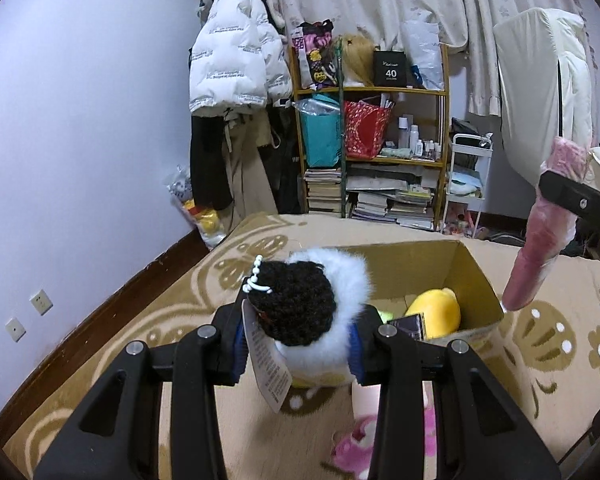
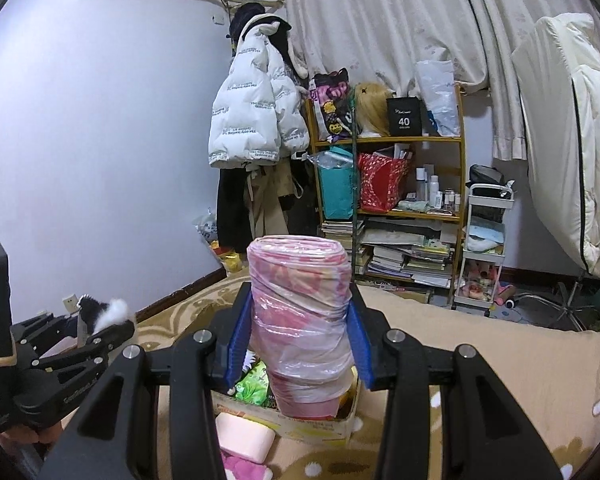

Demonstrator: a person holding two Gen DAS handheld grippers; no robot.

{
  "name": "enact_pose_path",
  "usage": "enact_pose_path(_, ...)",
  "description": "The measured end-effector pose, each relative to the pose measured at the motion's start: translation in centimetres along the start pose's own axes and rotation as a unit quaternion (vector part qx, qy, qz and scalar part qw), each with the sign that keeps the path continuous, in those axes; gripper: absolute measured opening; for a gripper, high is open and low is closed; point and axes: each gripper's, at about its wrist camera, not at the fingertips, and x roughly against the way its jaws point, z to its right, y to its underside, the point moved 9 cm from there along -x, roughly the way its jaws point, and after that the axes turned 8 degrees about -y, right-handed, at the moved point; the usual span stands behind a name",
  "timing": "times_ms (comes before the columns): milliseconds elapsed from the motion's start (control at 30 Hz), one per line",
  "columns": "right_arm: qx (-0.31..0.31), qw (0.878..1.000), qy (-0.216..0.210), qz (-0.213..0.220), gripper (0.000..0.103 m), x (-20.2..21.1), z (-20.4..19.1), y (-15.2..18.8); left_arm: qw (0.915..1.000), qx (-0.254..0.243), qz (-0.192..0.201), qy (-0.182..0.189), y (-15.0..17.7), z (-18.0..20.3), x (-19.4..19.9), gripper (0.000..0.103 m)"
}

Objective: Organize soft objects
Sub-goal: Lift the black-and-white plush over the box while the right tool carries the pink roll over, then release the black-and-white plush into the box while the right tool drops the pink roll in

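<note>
Both your grippers are loaded: left gripper [image 1: 296,346] clamps the black-and-white plush [image 1: 312,308], right gripper [image 2: 298,344] pinches the pink wrapped roll [image 2: 300,320]; cardboard box [image 1: 472,276] sits just beyond and below them.
</note>
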Motion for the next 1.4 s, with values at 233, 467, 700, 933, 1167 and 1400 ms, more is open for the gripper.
enact_pose_path(233, 0.007, 1.0, -0.011, -0.018, 0.046, -3.2, 0.0, 0.9, 0.9997, -0.024, 0.004, 0.007, -0.4, 1.6, -2.5, 0.037)
enact_pose_path(467, -0.005, 0.999, -0.024, -0.031, 0.046, -5.7, 0.7, 2.6, 0.9994, -0.029, -0.007, 0.017, -0.1, 2.4, -4.4, 0.037)
enact_pose_path(700, -0.019, 0.998, -0.043, -0.034, 0.046, -7.1, 1.4, 4.2, 0.9988, -0.024, -0.026, 0.034, 0.6, 3.0, -6.0, 0.038)
enact_pose_path(933, -0.04, 0.996, -0.056, -0.048, 0.047, -8.2, 2.1, 5.5, 0.9972, -0.02, -0.047, 0.054, 1.5, 3.6, -7.4, 0.039)
enact_pose_path(1167, -0.045, 0.995, -0.059, -0.067, 0.049, -8.9, 2.0, 6.5, 0.9935, -0.011, -0.07, 0.089, 2.5, 4.0, -8.2, 0.039)
enact_pose_path(1400, -0.038, 0.995, -0.061, -0.069, 0.049, -8.8, 1.5, 6.8, 0.9932, -0.013, -0.082, 0.081, 3.1, 3.8, -8.6, 0.04)
